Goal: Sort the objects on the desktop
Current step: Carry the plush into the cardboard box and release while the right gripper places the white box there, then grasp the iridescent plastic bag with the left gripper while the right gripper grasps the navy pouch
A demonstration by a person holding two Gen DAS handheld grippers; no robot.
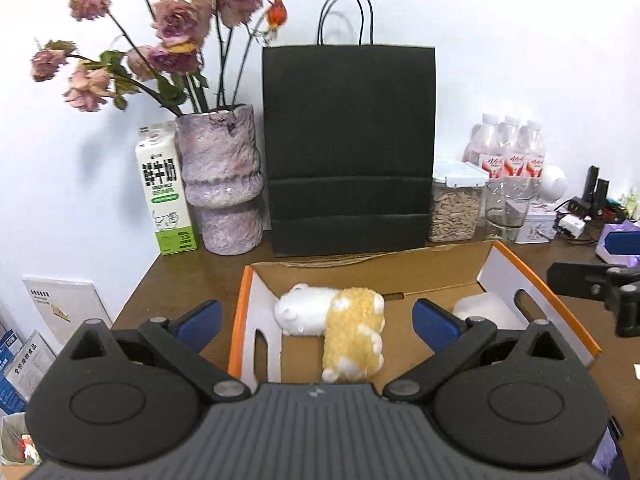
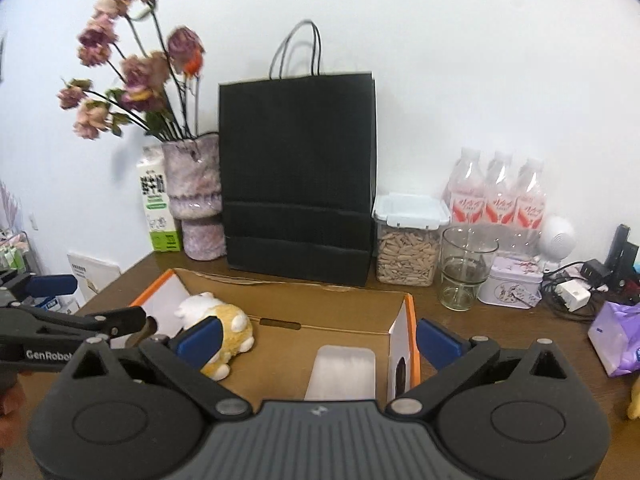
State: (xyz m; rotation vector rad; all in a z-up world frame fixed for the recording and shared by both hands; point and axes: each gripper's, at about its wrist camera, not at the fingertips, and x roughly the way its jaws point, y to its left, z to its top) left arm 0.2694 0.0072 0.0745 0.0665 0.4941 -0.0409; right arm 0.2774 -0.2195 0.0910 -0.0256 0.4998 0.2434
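Observation:
An open cardboard box (image 1: 400,276) with orange edges lies on the brown desk. Inside it are a white and yellow plush toy (image 1: 340,328) on the left and a pale plastic pack (image 1: 486,312) on the right. My left gripper (image 1: 318,322) hovers open above the box's near side, nothing between its blue pads. From the right wrist view, my right gripper (image 2: 320,340) is also open and empty over the box (image 2: 288,300), with the plush toy (image 2: 230,326) by its left pad and the pack (image 2: 344,372) below. The left gripper (image 2: 108,300) shows at the left edge.
Along the wall stand a milk carton (image 1: 166,192), a vase of dried roses (image 1: 224,184), a black paper bag (image 1: 348,148), a seed container (image 2: 408,240), a glass (image 2: 464,272), pink bottles (image 2: 496,192) and a tin (image 2: 514,284). Chargers and cables (image 2: 576,292) and a purple tissue pack (image 2: 616,336) lie right.

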